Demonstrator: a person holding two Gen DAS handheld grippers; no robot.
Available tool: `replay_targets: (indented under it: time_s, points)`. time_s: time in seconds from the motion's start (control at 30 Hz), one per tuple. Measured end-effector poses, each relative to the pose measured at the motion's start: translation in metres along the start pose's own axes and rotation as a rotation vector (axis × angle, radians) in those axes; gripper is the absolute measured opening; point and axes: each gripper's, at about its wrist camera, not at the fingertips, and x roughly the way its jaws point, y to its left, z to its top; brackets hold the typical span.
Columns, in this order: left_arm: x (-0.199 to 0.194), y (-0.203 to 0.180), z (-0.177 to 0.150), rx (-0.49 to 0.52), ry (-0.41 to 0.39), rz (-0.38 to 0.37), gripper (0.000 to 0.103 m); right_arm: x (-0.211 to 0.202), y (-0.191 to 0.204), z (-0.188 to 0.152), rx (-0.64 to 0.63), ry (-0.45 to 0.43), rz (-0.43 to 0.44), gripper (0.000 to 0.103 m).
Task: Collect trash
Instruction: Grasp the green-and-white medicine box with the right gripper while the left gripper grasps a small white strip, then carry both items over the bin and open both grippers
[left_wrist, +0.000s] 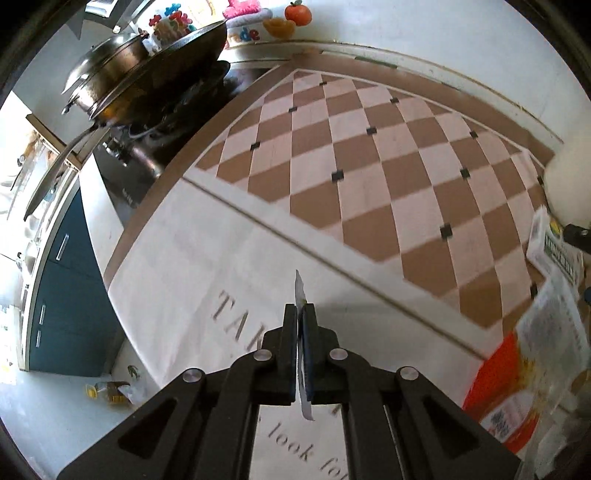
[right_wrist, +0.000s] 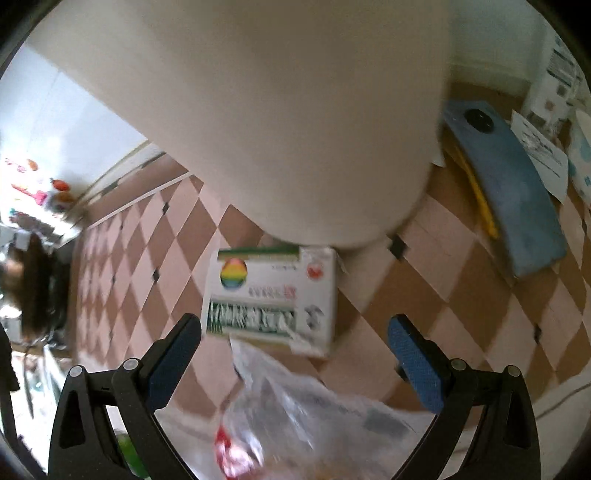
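Observation:
My left gripper (left_wrist: 300, 308) is shut on a thin white scrap of wrapper (left_wrist: 298, 286), seen edge-on and sticking out past the pads above the white lettered cloth (left_wrist: 207, 266). At the right edge lie a white box with green print (left_wrist: 554, 251), a clear plastic bag (left_wrist: 554, 325) and an orange-red packet (left_wrist: 506, 398). In the right wrist view, my right gripper (right_wrist: 293, 332) stands open above the same white box (right_wrist: 273, 295), which shows a rainbow egg logo. The clear bag (right_wrist: 303, 406) lies just under the jaws, touching neither pad.
A big white rounded object (right_wrist: 277, 110) looms right behind the box. A blue slab (right_wrist: 509, 184) with a yellow pencil (right_wrist: 476, 192) and papers (right_wrist: 543, 147) lie at the right. Stacked pans (left_wrist: 147, 74) sit at the far left of the checkered cloth (left_wrist: 369, 166); a blue cabinet (left_wrist: 66, 295) is below.

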Motion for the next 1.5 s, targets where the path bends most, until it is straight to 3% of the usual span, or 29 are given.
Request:
replay_targets:
  time_s: [0.13, 0.3, 0.4, 0.63, 0.97, 1.07, 1.2, 1.33, 1.5]
  points:
    - [0.005, 0.001, 0.008, -0.005, -0.002, 0.003, 0.0, 0.021, 0.021, 0.002, -0.002, -0.028, -0.037, 0.103]
    - [0.006, 0.012, 0.009, -0.019, 0.005, -0.001, 0.0, 0.05, 0.053, 0.001, -0.1, -0.008, -0.17, 0.103]
    - [0.001, 0.021, 0.008, -0.03, -0.006, -0.005, 0.0, 0.052, 0.059, 0.001, -0.119, -0.007, -0.188, 0.1]
    - [-0.039, 0.059, 0.005, -0.071, -0.09, -0.009, 0.0, 0.024, 0.061, -0.007, -0.147, -0.05, -0.1, 0.1]
    - [-0.084, 0.139, -0.015, -0.168, -0.183, -0.015, 0.0, -0.052, 0.116, -0.054, -0.334, -0.162, 0.071, 0.1]
    - [-0.087, 0.161, -0.025, -0.204, -0.185, -0.018, 0.0, -0.07, 0.125, -0.062, -0.321, -0.18, 0.212, 0.1]
    - [-0.086, 0.186, -0.041, -0.244, -0.178, -0.018, 0.0, -0.09, 0.135, -0.077, -0.308, -0.185, 0.29, 0.1]
    - [-0.079, 0.224, -0.071, -0.299, -0.15, -0.021, 0.0, -0.106, 0.17, -0.116, -0.412, -0.158, 0.315, 0.1]
    - [-0.059, 0.281, -0.119, -0.381, -0.088, 0.014, 0.0, -0.115, 0.207, -0.207, -0.579, -0.042, 0.349, 0.1]
